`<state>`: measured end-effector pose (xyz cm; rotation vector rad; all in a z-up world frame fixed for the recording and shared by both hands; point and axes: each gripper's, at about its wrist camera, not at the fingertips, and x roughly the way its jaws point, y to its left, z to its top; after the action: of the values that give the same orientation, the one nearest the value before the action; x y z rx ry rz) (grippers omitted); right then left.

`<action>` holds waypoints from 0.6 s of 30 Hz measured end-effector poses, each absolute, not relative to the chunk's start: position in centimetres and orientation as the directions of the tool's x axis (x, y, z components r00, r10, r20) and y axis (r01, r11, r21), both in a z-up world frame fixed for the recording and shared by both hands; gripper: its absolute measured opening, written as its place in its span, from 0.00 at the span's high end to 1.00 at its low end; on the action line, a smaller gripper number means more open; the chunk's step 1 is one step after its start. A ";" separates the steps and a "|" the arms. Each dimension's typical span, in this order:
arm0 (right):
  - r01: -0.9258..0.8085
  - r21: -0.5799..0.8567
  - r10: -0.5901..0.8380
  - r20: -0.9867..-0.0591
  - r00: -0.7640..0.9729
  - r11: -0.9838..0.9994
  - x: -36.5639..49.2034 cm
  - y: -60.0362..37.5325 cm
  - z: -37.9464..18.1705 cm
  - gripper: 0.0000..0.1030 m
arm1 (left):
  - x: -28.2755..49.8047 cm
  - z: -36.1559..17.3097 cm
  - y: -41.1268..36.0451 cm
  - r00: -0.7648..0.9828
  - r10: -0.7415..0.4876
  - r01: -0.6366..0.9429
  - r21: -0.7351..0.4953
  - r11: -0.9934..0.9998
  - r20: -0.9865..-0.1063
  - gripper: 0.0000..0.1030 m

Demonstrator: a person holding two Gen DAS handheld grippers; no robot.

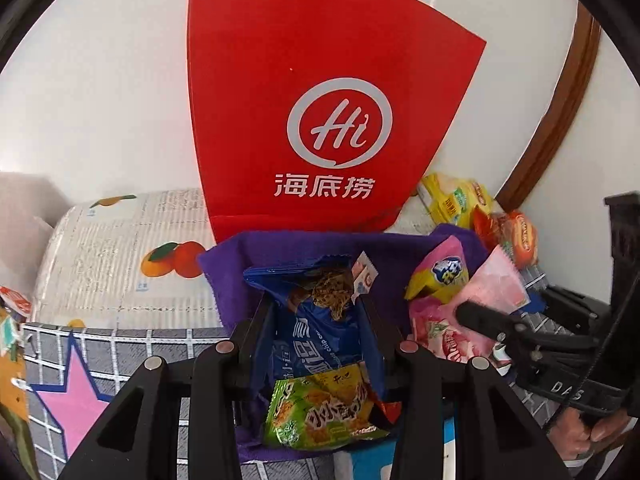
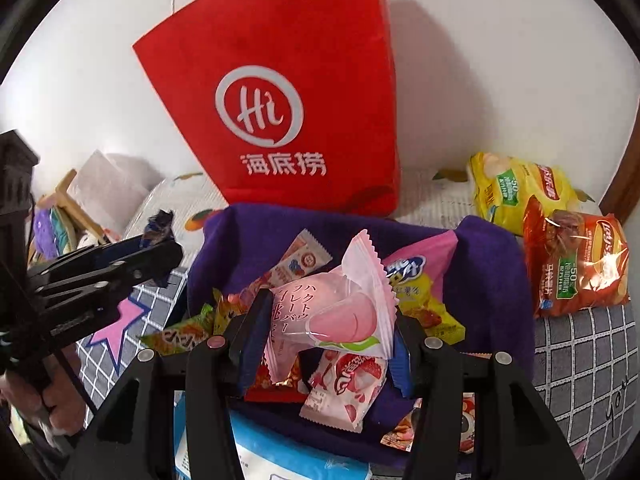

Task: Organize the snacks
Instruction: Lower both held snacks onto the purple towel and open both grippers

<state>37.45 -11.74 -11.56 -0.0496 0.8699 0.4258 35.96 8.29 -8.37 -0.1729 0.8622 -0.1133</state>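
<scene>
Closest in, the left gripper (image 1: pixel 316 316) has its fingers clamped on a blue snack packet (image 1: pixel 308 320), the pack pinched narrow between them and hanging over a purple fabric bin (image 1: pixel 228 256). Right under it, a green snack packet (image 1: pixel 320 412) lies in the bin. Over on the other side, the right gripper (image 2: pixel 324 320) is holding a pale pink wrapped sweet (image 2: pixel 336 312) with Japanese lettering, fingers closed on its sides, also above the bin. Below that one sits a strawberry-print packet (image 2: pixel 348 384), and around it a pink-and-yellow pack (image 2: pixel 416 280) and a small white sachet (image 2: pixel 304 260) are already piled inside. So the bin is filling up nicely: several small snacks are in, and both held items look poised to drop in next, though neither is released yet. Further back on the surface, to the right of the bin, a yellow chip bag (image 2: pixel 516 192) and an orange-red chip bag (image 2: pixel 576 264) lie outside it, so I would say those are among what is left to sort. Behind everything stands a tall red paper bag (image 2: pixel 288 100) against the white wall; whether it holds more snacks cannot be told from here. The patterned cloth on the surface (image 1: pixel 120 248) shows fruit prints and a pink star.
</scene>
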 end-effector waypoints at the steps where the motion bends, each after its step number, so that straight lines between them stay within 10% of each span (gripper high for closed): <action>1: -0.387 0.126 0.342 -0.754 0.561 0.913 37.5 -11.6 -11.7 0.50 | 36.1 -8.5 8.5 0.641 -0.172 0.025 -0.203 0.979 -0.748 0.64; 18: -0.429 0.125 0.327 -0.836 0.440 0.895 38.5 -8.9 -15.7 0.49 | 36.6 -9.2 9.5 0.614 -0.184 0.006 -0.228 0.974 -0.768 0.64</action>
<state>38.51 -8.89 -15.67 -0.1112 1.0116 0.4707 36.57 9.47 -9.21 -0.2115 0.9047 -0.1101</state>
